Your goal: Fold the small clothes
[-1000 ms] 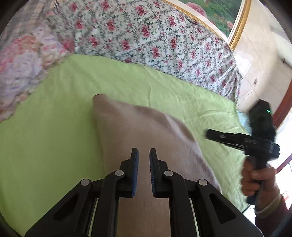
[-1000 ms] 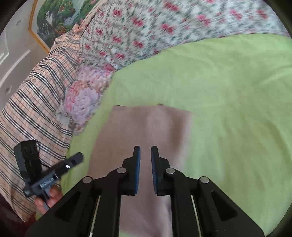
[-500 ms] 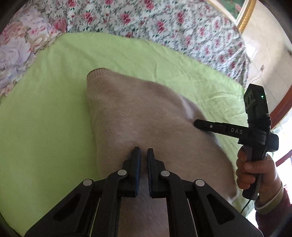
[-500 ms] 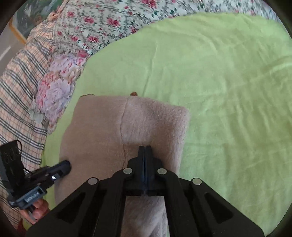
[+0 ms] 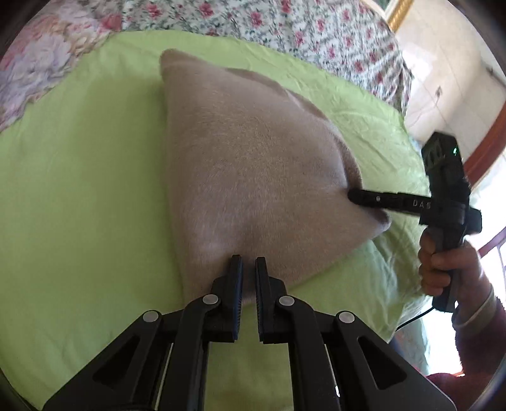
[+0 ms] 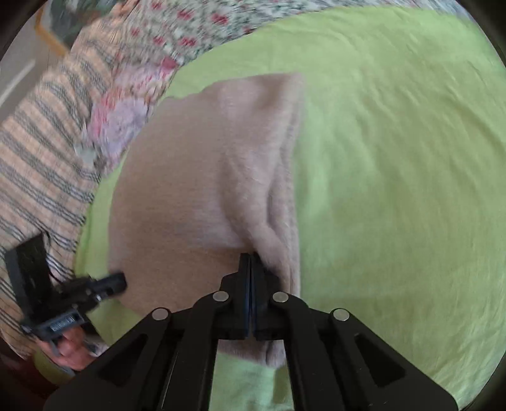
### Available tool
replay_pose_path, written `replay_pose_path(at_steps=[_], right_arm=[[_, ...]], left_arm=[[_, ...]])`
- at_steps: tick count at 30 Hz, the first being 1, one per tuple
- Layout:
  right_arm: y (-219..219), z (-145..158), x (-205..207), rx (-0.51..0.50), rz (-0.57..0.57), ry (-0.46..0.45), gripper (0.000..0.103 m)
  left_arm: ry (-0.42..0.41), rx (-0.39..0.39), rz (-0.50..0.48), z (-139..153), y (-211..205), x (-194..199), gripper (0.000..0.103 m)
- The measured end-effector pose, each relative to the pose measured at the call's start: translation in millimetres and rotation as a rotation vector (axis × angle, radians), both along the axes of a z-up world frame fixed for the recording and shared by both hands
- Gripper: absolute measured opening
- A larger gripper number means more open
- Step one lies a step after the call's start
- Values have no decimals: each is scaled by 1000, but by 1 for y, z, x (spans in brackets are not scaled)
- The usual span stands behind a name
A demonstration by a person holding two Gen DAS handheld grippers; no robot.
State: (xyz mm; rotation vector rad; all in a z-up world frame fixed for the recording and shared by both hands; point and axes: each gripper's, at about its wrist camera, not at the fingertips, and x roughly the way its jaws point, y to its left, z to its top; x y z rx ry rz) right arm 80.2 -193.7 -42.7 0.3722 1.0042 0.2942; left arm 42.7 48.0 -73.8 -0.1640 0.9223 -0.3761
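A beige knit garment (image 5: 253, 164) lies on a green sheet (image 5: 79, 189); its near edge is lifted and stretched between both grippers. My left gripper (image 5: 249, 268) pinches the near edge between its narrowly spaced fingers. It also shows in the right wrist view (image 6: 114, 281) at the garment's left corner. My right gripper (image 6: 250, 257) is shut on a bunched fold of the garment (image 6: 202, 189). It shows in the left wrist view (image 5: 354, 196), gripping the right corner.
A floral quilt (image 5: 284, 25) and a pink flowered cushion (image 5: 41, 63) border the sheet at the back. A striped blanket (image 6: 34, 151) lies to the left. A tiled wall (image 5: 442, 79) stands beyond the bed's right edge.
Both grippers closed on the garment's near edge and lifted it, so the cloth now rises and stretches between them. The right gripper went from open to fully shut.
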Motion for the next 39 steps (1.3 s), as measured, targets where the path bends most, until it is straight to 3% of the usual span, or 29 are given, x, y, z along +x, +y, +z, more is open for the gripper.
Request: replay_pose_path(at_steps=[6, 11, 14, 18, 20, 23, 25, 31, 33, 34, 35, 39], right_arm=[[12, 4, -21, -103, 8, -25, 3], [2, 2, -35, -52, -35, -37, 2], [7, 6, -39, -107, -29, -42, 2], [-3, 8, -44, -89, -64, -28, 2], [-7, 12, -49, -145, -95, -24, 5], [-18, 17, -59, -125, -111, -17, 5], [-22, 23, -67, -107, -117, -30, 5], [-17, 40, -84, -82, -112, -67, 7], [-14, 42, -88, -80, -106, -71, 21], [-13, 42, -91, -72, -103, -76, 39], [-12, 42, -95, -64, -101, -85, 48], [-9, 37, -96, -48, -90, -70, 48]], left_arm=[[-4, -5, 48, -2, 3, -12, 8], [3, 12, 69, -1, -2, -10, 8], [7, 19, 69, 1, -1, -12, 8], [15, 0, 87, 6, 7, -17, 10], [-2, 4, 104, 14, 11, -24, 12], [-27, 11, 130, 23, 19, -33, 23], [-41, 22, 146, 28, 24, -37, 35], [-42, 20, 164, 33, 32, -46, 51], [-46, 25, 166, 35, 32, -49, 58], [-51, 29, 169, 36, 31, -51, 60], [-54, 30, 169, 37, 30, -51, 60], [-69, 31, 176, 41, 31, -57, 71]])
